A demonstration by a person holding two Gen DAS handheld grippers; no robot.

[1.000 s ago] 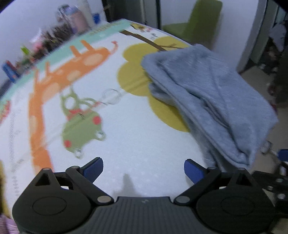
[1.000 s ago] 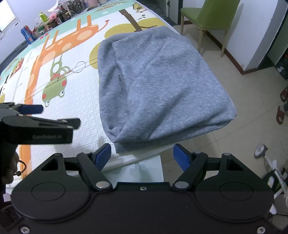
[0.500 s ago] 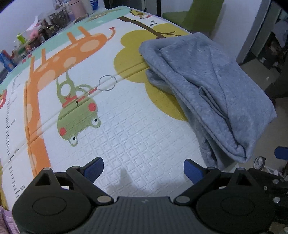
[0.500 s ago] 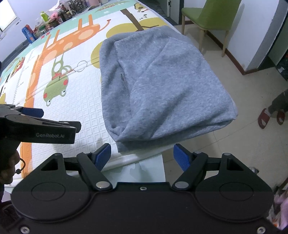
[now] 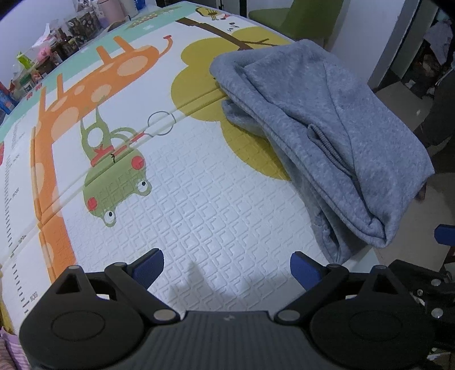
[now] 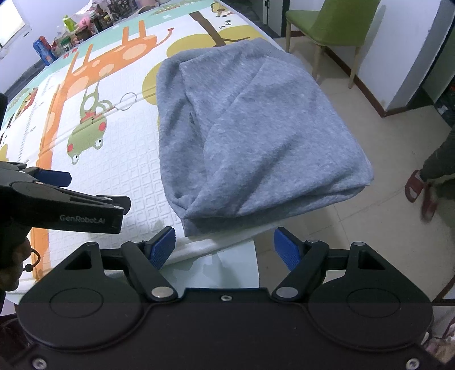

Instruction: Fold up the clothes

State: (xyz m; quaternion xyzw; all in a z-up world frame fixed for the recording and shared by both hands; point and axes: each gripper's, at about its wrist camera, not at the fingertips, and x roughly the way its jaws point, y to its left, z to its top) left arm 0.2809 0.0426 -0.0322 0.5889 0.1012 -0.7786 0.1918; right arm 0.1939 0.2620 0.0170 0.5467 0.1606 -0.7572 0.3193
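Note:
A grey sweatshirt (image 6: 256, 128) lies folded into a thick bundle at the right edge of the play-mat-covered table; it also shows at the right in the left wrist view (image 5: 327, 128). My left gripper (image 5: 227, 266) is open and empty, hovering over bare mat near the front edge, left of the bundle. My right gripper (image 6: 224, 246) is open and empty, just in front of the bundle's near edge at the table corner. The left gripper also shows at the left of the right wrist view (image 6: 65, 193).
The mat (image 5: 176, 199) has a giraffe and frog print. Bottles and boxes (image 6: 71, 34) crowd the far edge. A green chair (image 6: 335, 25) stands beyond the table. A person's foot in a red slipper (image 6: 421, 190) is on the floor at right.
The left wrist view has steadied and shifted slightly, the bundle now closer on the right. A person's foot has stepped further into the right wrist view. Both grippers stay open.

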